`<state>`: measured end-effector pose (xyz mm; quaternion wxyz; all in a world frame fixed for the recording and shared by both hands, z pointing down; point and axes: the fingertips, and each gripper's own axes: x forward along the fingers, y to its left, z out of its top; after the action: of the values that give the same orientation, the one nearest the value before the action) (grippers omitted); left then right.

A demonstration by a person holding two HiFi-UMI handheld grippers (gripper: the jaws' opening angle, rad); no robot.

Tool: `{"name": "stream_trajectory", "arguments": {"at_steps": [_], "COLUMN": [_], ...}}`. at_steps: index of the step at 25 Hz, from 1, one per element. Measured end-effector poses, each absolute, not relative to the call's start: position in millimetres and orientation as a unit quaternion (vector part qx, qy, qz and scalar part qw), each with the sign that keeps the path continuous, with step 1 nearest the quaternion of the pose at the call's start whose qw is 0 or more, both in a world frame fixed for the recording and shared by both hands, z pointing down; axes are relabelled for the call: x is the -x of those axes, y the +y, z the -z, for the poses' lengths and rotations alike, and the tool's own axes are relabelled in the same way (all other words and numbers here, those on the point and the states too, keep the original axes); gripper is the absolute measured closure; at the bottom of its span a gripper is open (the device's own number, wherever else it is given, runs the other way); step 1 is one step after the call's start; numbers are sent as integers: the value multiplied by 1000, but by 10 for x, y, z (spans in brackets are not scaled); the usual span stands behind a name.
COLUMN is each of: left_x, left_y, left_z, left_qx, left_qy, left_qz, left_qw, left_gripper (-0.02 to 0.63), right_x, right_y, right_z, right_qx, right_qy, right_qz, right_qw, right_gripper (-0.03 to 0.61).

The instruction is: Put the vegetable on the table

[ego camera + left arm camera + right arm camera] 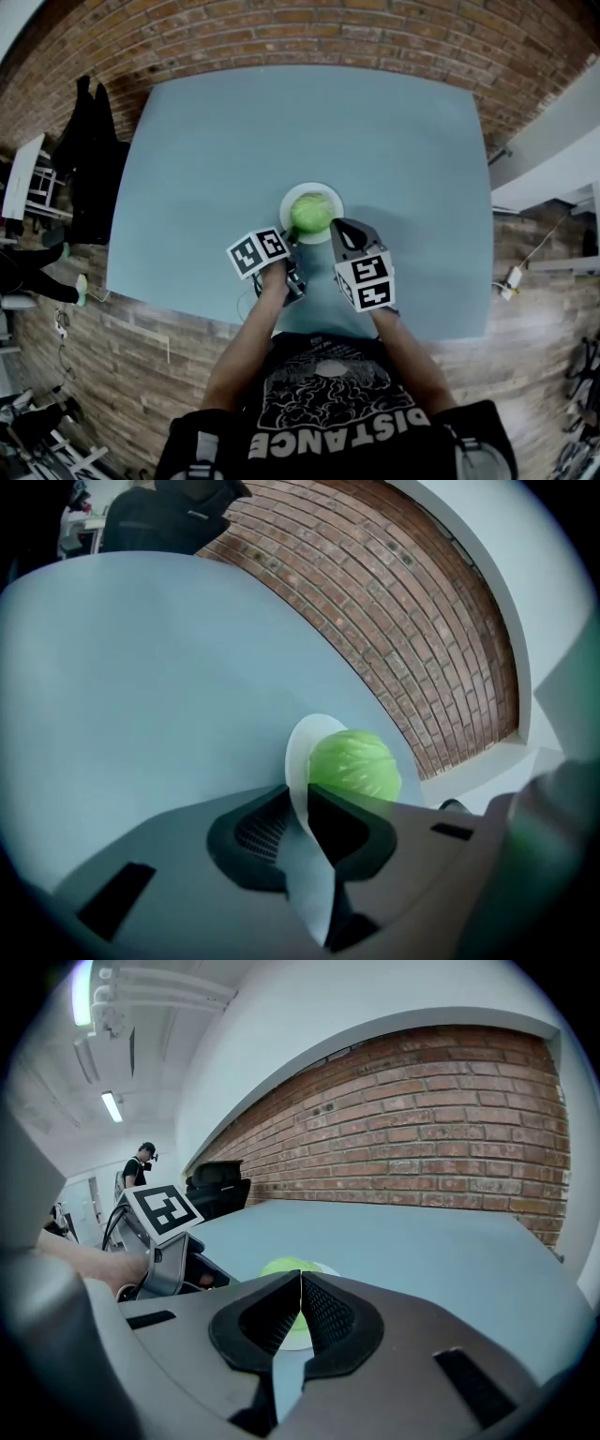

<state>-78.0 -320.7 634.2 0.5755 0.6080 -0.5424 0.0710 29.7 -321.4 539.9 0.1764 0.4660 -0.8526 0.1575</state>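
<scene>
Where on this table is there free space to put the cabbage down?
The table is bare on its far half up to the brick wall, and left and right of the plate. It is crowded near the front edge: the cabbage lies on the plate, the left claw grips its rim, the shut right claw is beside.
</scene>
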Motion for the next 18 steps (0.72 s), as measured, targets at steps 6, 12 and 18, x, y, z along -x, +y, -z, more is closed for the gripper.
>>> {"name": "stream_trajectory", "arguments": {"at_steps": [6, 12, 18], "left_x": [813, 918, 887], "left_y": [-3223, -3274, -3258], "left_z": [-6325, -6281, -6038], "left_qx": [-621, -635, -680], "left_qy": [-560, -582, -574], "left_qz": [-129, -175, -142], "left_qw": [532, 477, 434], "left_gripper": [556, 554, 555], "right_x": [-266, -237, -261], "right_y": [-3201, -3122, -3057], "right_z": [-5405, -5407, -5322], "right_qx": [-465, -469, -481], "right_qy": [-854, -851, -847], "right_qz": [-158, -157, -151], "right_qw": [172, 176, 170], "right_gripper": [569, 569, 569]}}
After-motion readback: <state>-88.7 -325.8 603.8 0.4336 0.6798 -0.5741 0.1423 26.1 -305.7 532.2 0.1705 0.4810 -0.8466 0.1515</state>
